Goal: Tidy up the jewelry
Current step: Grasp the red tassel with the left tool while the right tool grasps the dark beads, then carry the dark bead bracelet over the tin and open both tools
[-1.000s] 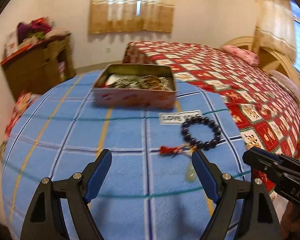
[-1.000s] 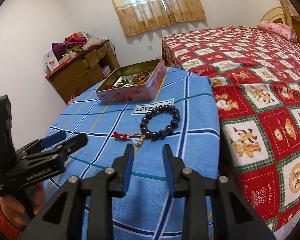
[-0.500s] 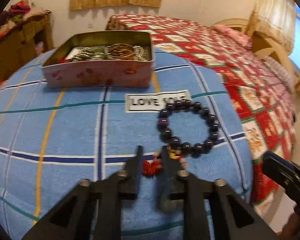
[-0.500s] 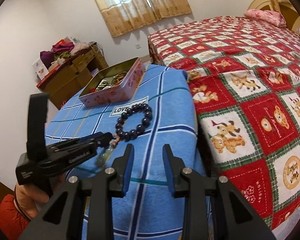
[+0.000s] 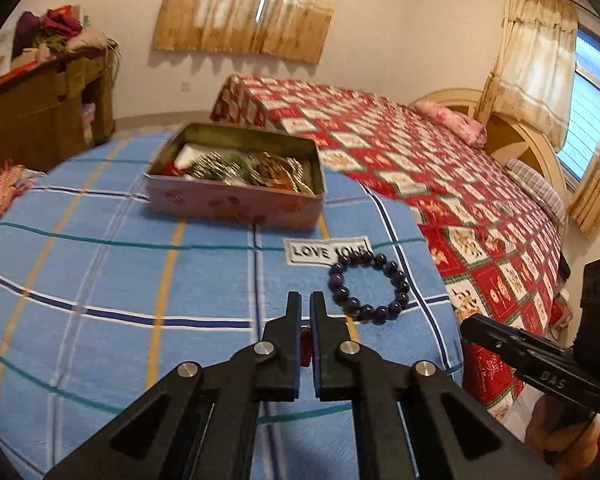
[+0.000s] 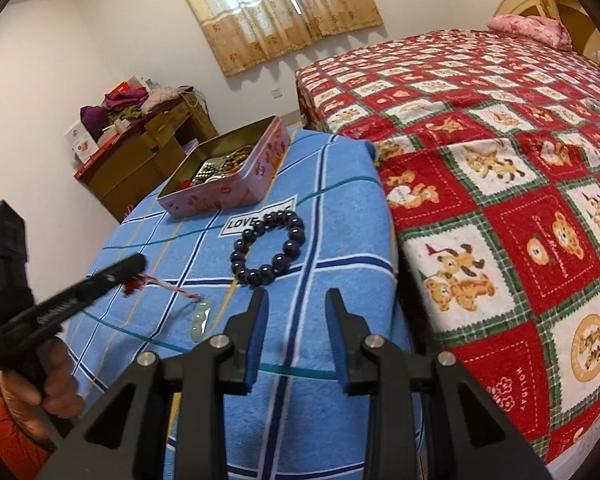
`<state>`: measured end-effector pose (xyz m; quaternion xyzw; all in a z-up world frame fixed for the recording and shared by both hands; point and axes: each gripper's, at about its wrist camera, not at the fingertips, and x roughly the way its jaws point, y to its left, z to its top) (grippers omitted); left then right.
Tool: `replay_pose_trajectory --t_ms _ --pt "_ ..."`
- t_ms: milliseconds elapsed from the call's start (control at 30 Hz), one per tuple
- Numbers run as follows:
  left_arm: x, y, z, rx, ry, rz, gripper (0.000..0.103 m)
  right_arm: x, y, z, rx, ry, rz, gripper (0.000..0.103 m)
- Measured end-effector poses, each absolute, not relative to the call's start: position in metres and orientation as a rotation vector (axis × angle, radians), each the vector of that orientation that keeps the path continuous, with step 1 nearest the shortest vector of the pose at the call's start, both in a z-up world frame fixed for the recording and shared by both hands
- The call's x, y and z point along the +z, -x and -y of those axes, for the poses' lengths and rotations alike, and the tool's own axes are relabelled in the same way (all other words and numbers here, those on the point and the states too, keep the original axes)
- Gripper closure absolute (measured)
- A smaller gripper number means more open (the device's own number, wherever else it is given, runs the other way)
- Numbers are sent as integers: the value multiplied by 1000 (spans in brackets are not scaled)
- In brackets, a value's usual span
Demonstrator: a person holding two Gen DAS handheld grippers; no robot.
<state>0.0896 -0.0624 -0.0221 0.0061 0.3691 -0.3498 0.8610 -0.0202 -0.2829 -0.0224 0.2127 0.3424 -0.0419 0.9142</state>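
Note:
My left gripper (image 5: 305,300) is shut on the red tassel (image 5: 306,342) of a pendant charm. In the right wrist view the left gripper (image 6: 138,262) holds the tassel (image 6: 134,283) lifted, and the red-white cord trails to the pale green pendant (image 6: 201,318), which hangs just above the cloth. A dark bead bracelet (image 5: 370,293) lies on the blue plaid cloth just right of the left gripper; it also shows in the right wrist view (image 6: 268,248). An open pink tin (image 5: 236,200) with jewelry stands behind it, seen too in the right wrist view (image 6: 224,196). My right gripper (image 6: 296,300) is open and empty.
The blue plaid cloth (image 5: 100,272) covers a table whose right edge drops beside a bed with a red bear-patterned quilt (image 6: 500,160). A wooden cabinet (image 5: 40,112) piled with clothes stands at the far left wall.
My left gripper went from wide open to shut on the red tassel and has lifted it, dragging the pendant leftward. My right gripper stayed open and shifted slightly.

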Motion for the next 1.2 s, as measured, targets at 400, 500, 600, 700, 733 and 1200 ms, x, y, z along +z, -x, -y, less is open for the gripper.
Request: replay_pose_trajectory --t_ms 400,500,600,700,733,1200 --pt "30 -76 21 -681 72 -632 100 -18 -32 272 -102 -317 -728 70" --pt "42 -73 16 -674 68 -596 100 -26 -50 271 -119 -259 -773 70" --pt "49 -75 11 -661 77 -576 100 -34 -64 267 -138 -208 -818 70" --pt "51 -77 8 -647 88 -566 100 -41 -71 263 -152 -155 -850 70" --pt "51 -78 7 -644 88 -565 100 -42 -72 260 -151 -125 -863 70" --pt "58 -87 10 -624 69 -551 100 10 -53 257 -66 -209 -714 87"
